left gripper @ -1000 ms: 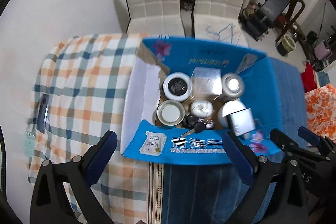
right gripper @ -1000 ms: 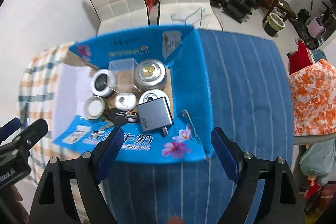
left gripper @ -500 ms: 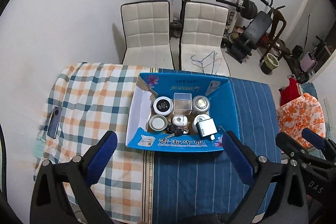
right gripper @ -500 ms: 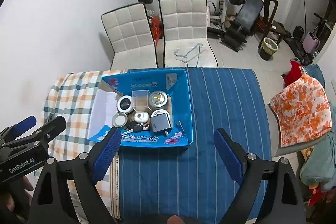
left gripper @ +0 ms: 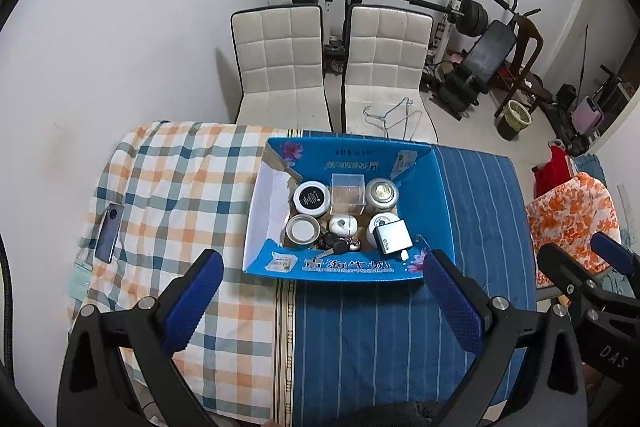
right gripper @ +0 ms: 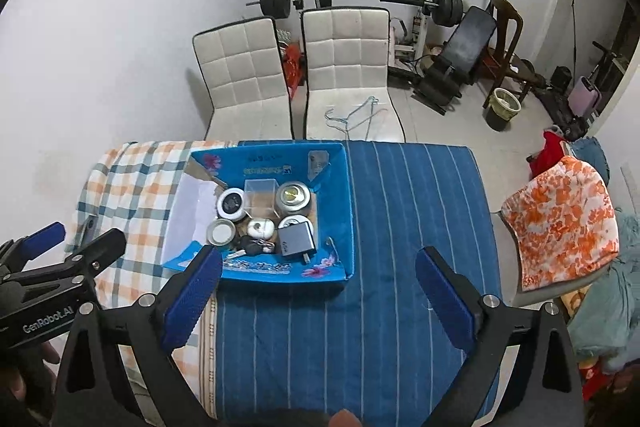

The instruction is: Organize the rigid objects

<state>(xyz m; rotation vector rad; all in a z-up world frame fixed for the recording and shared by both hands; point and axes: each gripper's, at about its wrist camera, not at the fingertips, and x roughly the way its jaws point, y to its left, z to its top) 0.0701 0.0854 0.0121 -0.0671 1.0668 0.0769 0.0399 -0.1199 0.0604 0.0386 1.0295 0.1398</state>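
Jaws of both grippers, left (left gripper: 320,301) and right (right gripper: 318,293), gape wide, holding nothing, high above the desk (left gripper: 384,339). Box (left gripper: 424,199), blue, flaps splayed, long axis left-right, holds tins, a clear cube (left gripper: 347,189), keys (left gripper: 338,245) and grey charger (left gripper: 392,237), prongs toward the grippers.

The tabletop (left gripper: 380,327) is seen covered by a checked cloth (left gripper: 180,179) on the left and a blue striped cloth (left gripper: 480,187) on the right. A blue box (left gripper: 344,269) sits mid-table; a phone (left gripper: 109,227) lies far left.
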